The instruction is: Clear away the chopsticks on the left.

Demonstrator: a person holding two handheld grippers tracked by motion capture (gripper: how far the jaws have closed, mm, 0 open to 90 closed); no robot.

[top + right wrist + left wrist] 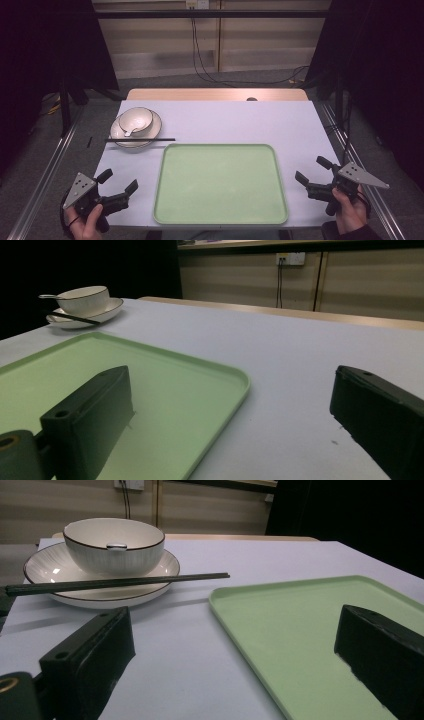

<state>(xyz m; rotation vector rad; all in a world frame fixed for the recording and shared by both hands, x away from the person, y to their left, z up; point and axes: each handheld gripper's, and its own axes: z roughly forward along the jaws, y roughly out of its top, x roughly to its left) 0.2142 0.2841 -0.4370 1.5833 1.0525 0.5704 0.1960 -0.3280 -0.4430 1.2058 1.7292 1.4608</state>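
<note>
Left tool, lower left of the high view: black body, two blocky black jaws, grey three-cornered top plate with small holes. Right tool, lower right: identical build. A dark sleeve cuff covers the right wrist.

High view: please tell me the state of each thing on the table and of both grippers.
Tray: empty, flat on table.
Bowl: upright on the plate, spoon inside.
Plate: under the bowl.
Chopsticks: lying across plate's near rim.
Left gripper: jaws open, holding nothing.
Right gripper: jaws open, holding nothing.
</note>
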